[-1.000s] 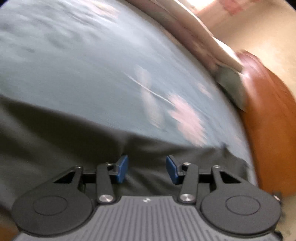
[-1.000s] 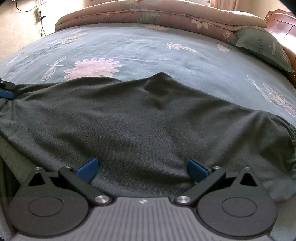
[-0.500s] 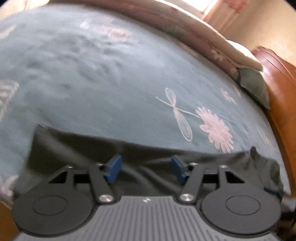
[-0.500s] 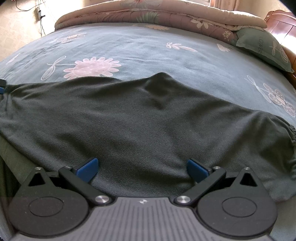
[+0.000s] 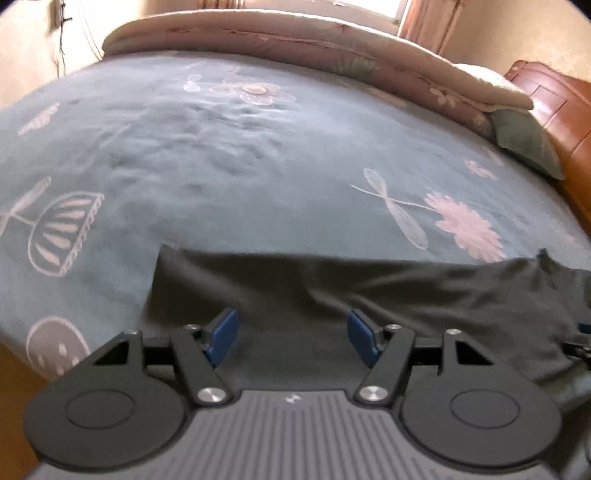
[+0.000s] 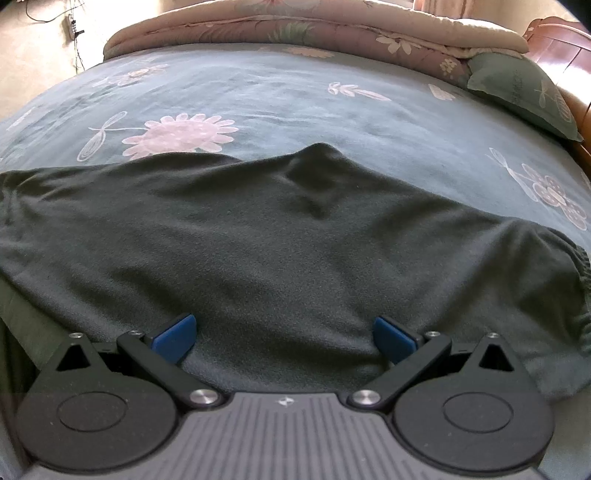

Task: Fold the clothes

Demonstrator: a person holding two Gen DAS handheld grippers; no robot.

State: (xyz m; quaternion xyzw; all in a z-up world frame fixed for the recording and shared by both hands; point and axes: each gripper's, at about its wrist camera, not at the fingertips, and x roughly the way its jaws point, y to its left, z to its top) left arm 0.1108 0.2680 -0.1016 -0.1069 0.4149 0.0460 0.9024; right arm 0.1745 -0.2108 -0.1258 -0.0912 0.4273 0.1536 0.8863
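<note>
A dark grey garment [image 6: 280, 243] lies spread flat on the blue-grey floral bedspread [image 6: 280, 92], its elastic hem at the right. It also shows in the left wrist view [image 5: 369, 288] as a flat band across the near part of the bed. My right gripper [image 6: 284, 334] is open and empty, low over the garment's near edge. My left gripper [image 5: 293, 334] is open and empty, just above the garment near its left end. A bit of the right gripper shows at the far right of the left wrist view.
A rolled pink floral quilt [image 6: 314, 29] lies along the far side of the bed. A green pillow [image 6: 524, 88] leans at the wooden headboard [image 5: 554, 107] on the right. The bed's edge drops off at the lower left [image 5: 14, 354].
My left gripper has swung left and pulled back, its jaws opened wider, and the garment's left end now lies in view. The right gripper has stayed still and open.
</note>
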